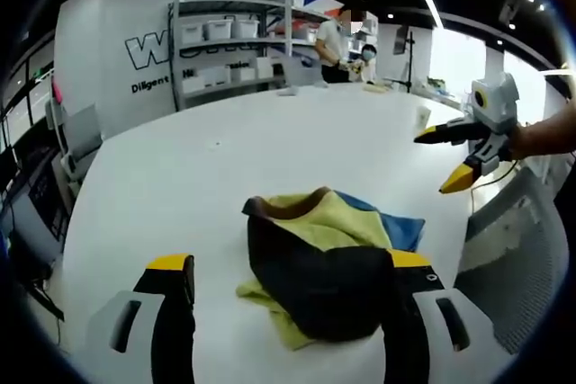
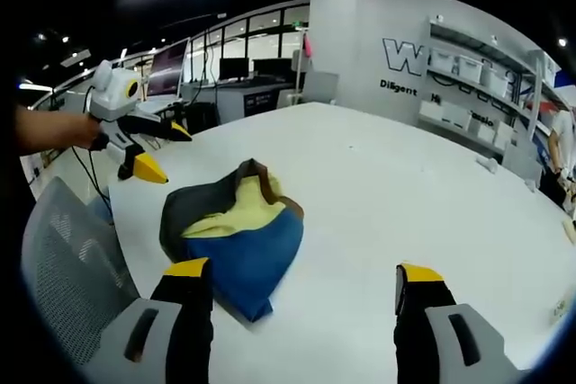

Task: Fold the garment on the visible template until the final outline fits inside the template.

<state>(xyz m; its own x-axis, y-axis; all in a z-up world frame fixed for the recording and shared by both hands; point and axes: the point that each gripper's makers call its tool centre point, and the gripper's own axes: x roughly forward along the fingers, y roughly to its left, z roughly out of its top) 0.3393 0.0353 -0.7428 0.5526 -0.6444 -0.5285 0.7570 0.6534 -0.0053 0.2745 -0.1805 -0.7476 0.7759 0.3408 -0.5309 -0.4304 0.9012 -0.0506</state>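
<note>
Lying bunched on the white table is one garment, crumpled into a loose heap with black, yellow and blue panels showing; no fold lines are apparent. In the left gripper view the heap sits between and just ahead of the left gripper, whose yellow-tipped jaws stand wide apart and hold nothing; its right jaw overlaps the cloth's edge in the picture, contact not determinable. The right gripper appears there at the table's far side, held by a hand, jaws parted and empty. In the right gripper view its own jaws are likewise spread, the garment lying by the left one. Also present: a mesh chair at the table edge and wall shelving with boxes.
</note>
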